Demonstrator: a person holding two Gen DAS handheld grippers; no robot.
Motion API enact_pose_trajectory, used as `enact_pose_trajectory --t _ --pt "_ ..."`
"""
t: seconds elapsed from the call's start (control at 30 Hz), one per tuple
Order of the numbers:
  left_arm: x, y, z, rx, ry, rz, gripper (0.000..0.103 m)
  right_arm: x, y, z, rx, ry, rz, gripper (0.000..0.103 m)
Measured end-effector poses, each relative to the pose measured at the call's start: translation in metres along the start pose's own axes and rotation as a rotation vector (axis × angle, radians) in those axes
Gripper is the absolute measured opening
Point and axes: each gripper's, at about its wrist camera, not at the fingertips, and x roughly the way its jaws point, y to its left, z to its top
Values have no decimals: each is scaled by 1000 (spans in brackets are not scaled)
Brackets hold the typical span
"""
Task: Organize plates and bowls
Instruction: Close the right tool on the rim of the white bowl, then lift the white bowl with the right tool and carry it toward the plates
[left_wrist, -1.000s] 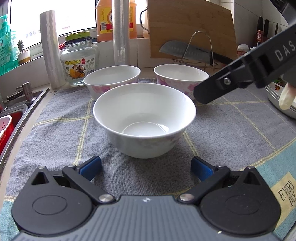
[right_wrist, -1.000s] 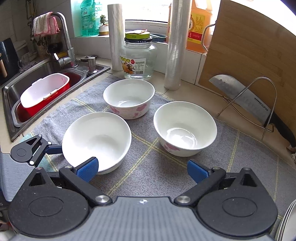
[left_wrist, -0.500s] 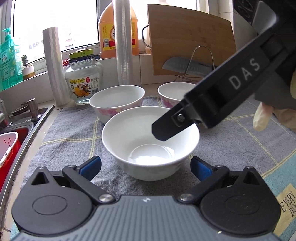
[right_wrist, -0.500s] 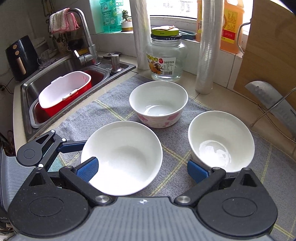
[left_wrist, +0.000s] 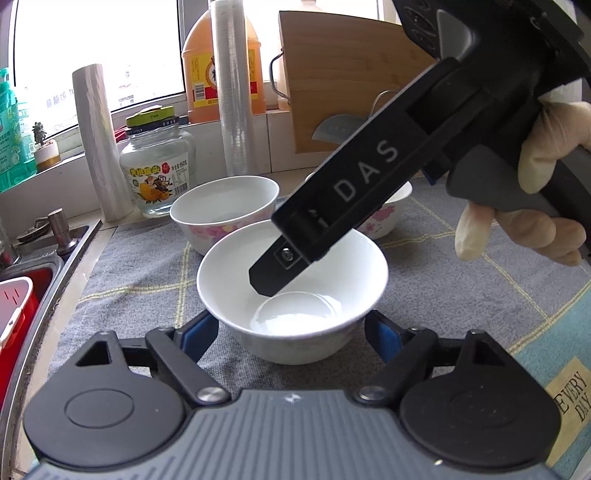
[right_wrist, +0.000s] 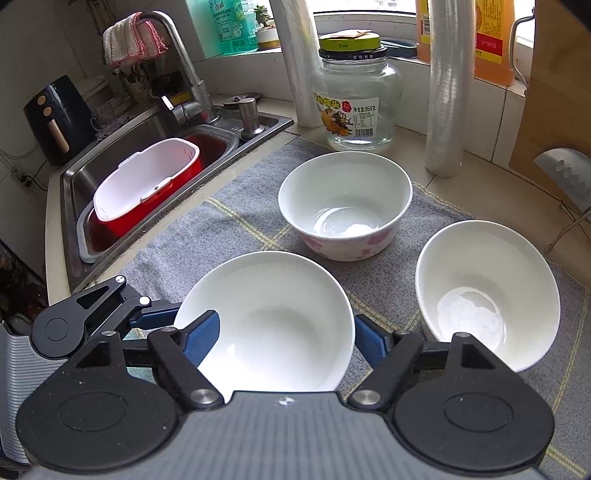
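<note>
Left gripper (left_wrist: 291, 334) clenched on near bowl (left_wrist: 295, 284) | right gripper (right_wrist: 286, 338) closing around it | grey checked cloth (right_wrist: 236, 221), sink (right_wrist: 147, 147) beside

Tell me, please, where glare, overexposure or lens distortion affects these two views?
Left wrist view: the window is blown out to white, backlighting the oil bottle; the sink edge bows with fisheye. Right wrist view: evenly lit and sharp, glare patches in the floral bowl and right-hand bowl; corners vignette dark.

Three bowls (right_wrist: 271, 325) on cloth (right_wrist: 240, 229); sink (right_wrist: 147, 147) left; jar (right_wrist: 356, 96) behind, between two rolls (right_wrist: 445, 92).
</note>
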Motion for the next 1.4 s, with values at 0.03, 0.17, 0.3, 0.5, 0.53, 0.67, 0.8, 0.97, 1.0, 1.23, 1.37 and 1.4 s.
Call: enact_pose_trajectory --t 0.03,0.17,0.3,0.5,0.53,0.67,0.8,0.97,1.0,1.23,1.37,1.4 --pt "0 0 0 -1 1 -1 86 0 0 0 0 -1 2 81" --pt "-1 -1 1 12 9 -1 86 -3 2 -2 -9 -4 -7 79" --pt "-7 -3 4 39 11 -8 86 -9 4 -4 -3 -9 -12 79" --pt "-19 -12 14 95 32 -37 86 -27 6 -13 20 -23 -22 79" --pt "-20 -15 15 107 34 -45 86 -31 6 -16 26 -28 -26 79" --pt "-25 -26 21 145 34 -87 86 -47 2 -26 54 -36 -47 79" --pt "-24 -43 25 175 30 -138 86 -65 -7 -41 94 -50 -79 79" --pt "-18 -66 31 194 23 -215 86 -86 -22 -61 141 -62 -135 79" --pt "-17 -71 31 199 21 -230 86 -91 -25 -65 149 -64 -149 79" --pt "-7 -106 41 237 2 -319 86 -117 -45 -89 194 -72 -246 79" --pt "2 -122 45 246 -3 -355 86 -126 -58 -100 216 -75 -276 79" --pt "4 -125 46 249 -3 -362 86 -128 -61 -102 218 -75 -284 79"
